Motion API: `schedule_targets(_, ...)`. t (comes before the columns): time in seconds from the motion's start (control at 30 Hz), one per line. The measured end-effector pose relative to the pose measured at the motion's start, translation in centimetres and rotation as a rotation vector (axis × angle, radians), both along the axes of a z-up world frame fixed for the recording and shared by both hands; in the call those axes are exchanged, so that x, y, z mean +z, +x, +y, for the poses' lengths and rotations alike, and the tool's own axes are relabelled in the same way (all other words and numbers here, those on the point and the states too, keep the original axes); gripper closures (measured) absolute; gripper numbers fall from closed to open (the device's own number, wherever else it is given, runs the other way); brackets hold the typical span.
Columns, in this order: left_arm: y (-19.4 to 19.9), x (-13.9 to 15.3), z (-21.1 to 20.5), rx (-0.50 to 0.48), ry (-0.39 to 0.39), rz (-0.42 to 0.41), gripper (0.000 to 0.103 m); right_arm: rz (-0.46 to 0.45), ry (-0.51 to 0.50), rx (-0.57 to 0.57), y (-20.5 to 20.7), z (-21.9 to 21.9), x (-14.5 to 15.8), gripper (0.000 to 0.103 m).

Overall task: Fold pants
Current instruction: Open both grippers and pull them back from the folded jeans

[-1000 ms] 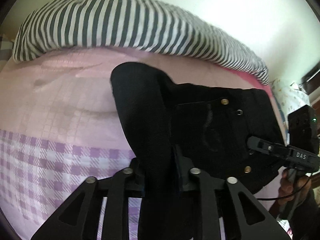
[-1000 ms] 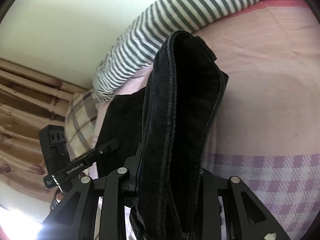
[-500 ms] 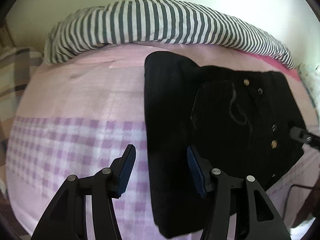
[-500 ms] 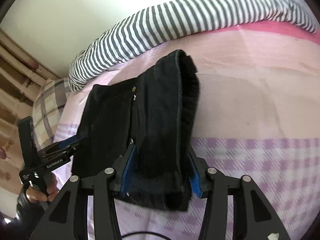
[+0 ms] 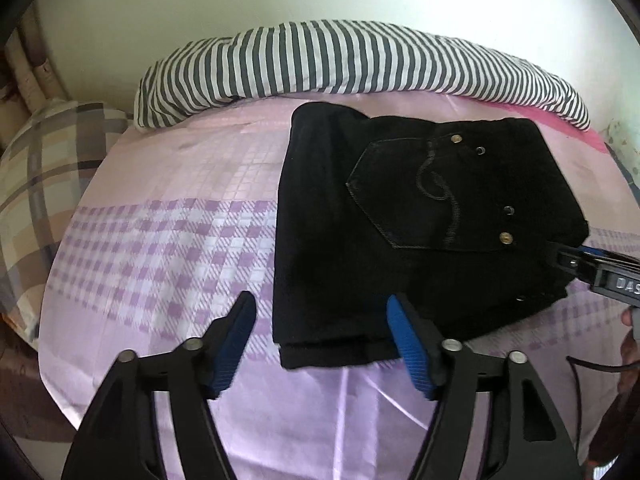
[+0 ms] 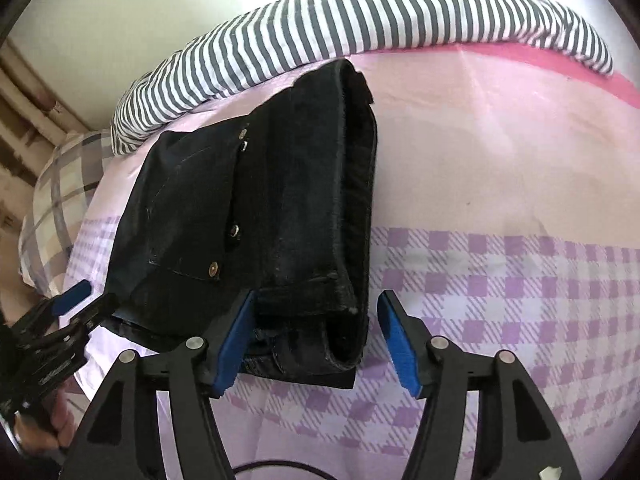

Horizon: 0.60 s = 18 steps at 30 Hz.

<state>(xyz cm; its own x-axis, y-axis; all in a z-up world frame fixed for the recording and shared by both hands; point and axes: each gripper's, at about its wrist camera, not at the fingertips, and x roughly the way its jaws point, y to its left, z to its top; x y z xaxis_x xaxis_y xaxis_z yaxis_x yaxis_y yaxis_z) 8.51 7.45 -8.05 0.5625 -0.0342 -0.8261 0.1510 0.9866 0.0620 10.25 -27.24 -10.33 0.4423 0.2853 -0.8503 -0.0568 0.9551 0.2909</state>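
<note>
We are looking at black pants [image 5: 400,220] of matt, slightly napped denim, with shiny brass-coloured metal rivets and tone-on-tone stitching on the pocket. Beneath the pants, the bedsheet [image 5: 168,240] is showing a smooth, faintly glossy checked cloth. Beyond the pants, a striped quilt [image 5: 340,60] is looking like soft matt cotton. The left gripper [image 5: 320,336] is showing matt black plastic fingers with ribbed blue rubbery pads [image 5: 412,344] and bright metal screws.
</note>
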Motion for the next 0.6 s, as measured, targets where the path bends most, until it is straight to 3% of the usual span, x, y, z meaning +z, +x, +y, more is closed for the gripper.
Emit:
schedule_targets(0.13, -1.1, 0.6, -0.4, 0.017, 0.002, -0.013, 0.027, -0.067, -0.073, 0.006, -1.3, 1.2, 2.0, 0.040)
schedule_targets(0.23, -1.8, 1.1, -0.4, 0.031, -0.016, -0.015, 0.025, -0.115, -0.110, 0.025, -2.7, 2.3, 3.4, 0.025)
schedule_targets(0.3, -2.2, 1.3, -0.4, 0.045, -0.018, -0.021, 0.024, -0.153, -0.129, 0.040, -3.9, 3.1, 4.2, 0.025)
schedule_targets(0.43, -2.9, 1.6, -0.4, 0.056, -0.014, -0.030, 0.024, -0.185, -0.168, 0.051, -5.5, 4.6, 4.8, 0.011)
schedule_targets(0.6, -3.7, 1.7, -0.3, 0.083, 0.001, -0.041, 0.024, -0.199, -0.200, 0.053, -6.3, 5.6, 4.8, 0.005)
